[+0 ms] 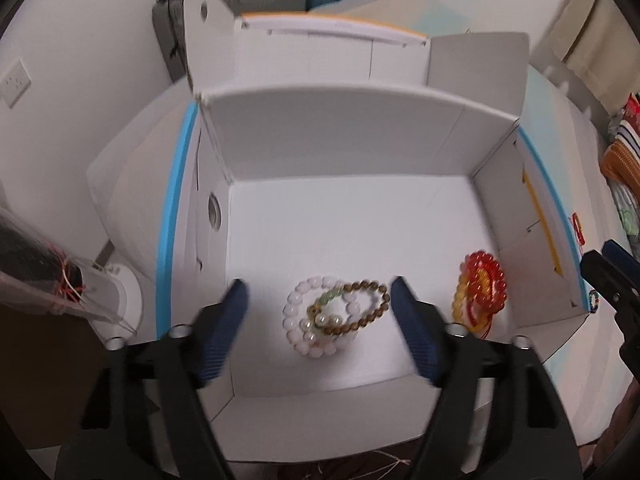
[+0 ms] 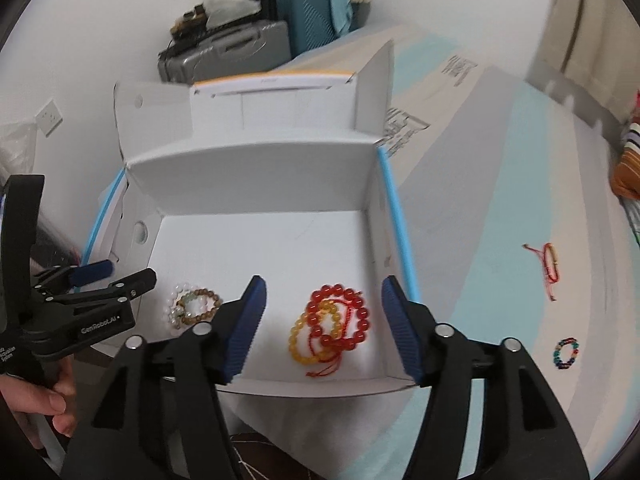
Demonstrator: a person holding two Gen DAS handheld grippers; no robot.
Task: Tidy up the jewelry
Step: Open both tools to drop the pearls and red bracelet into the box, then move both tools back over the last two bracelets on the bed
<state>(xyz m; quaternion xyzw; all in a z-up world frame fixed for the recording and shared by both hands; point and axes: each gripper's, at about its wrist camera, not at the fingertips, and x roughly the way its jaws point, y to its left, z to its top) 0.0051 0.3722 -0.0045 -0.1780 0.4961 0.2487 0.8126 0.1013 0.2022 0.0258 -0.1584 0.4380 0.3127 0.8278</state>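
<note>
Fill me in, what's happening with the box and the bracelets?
A person holds a hand-held gripper in each hand over an open white box. Both stand open and empty: the left hand-held gripper above a white, brown and green bracelet pile, the right hand-held gripper above a red and yellow bracelet pile, both on the box floor. A red cord bracelet and a multicoloured bead bracelet lie outside.

Red+amber bracelets [image 2: 330,324] in box [image 2: 256,236]

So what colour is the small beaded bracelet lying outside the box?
Mixed teal, dark blue and red beads; clearest in the right wrist view.
</note>
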